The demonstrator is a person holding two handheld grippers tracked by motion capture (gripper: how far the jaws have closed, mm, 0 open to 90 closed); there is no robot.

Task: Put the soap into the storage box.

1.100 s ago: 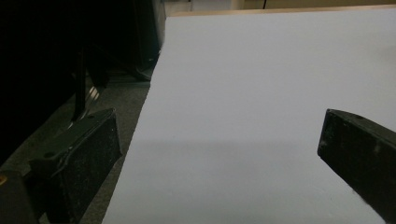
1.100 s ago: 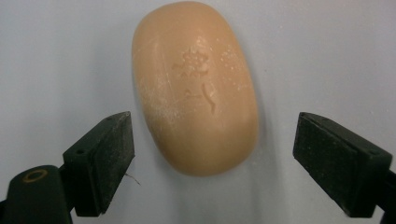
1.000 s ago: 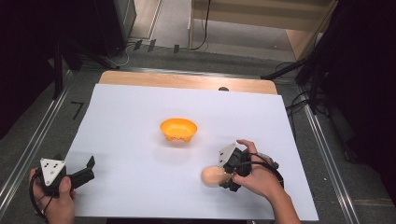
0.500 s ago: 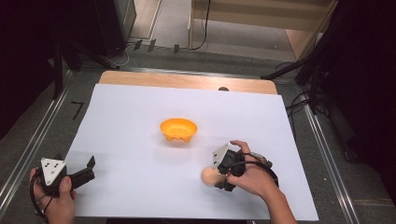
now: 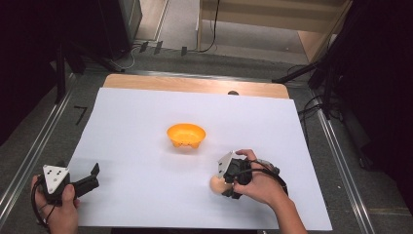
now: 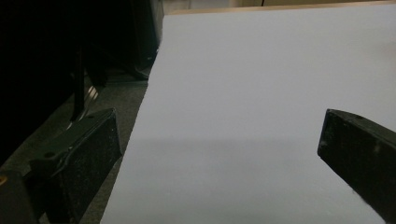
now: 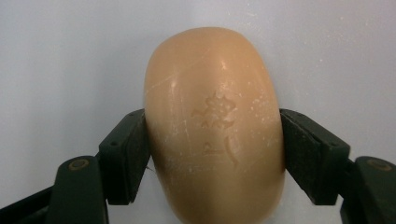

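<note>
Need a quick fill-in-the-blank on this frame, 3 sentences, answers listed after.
1. The right gripper is shut on a tan bar of ____.
2. The left gripper has its jaws ____, nothing between them.
3. The bowl on the white sheet is coloured ____.

Missing words: soap; open; orange

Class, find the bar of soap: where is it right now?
The bar of soap sits clamped between the right gripper's jaws. In the high view it lies near the front right of the white sheet, nearer the person than the orange bowl.
</note>
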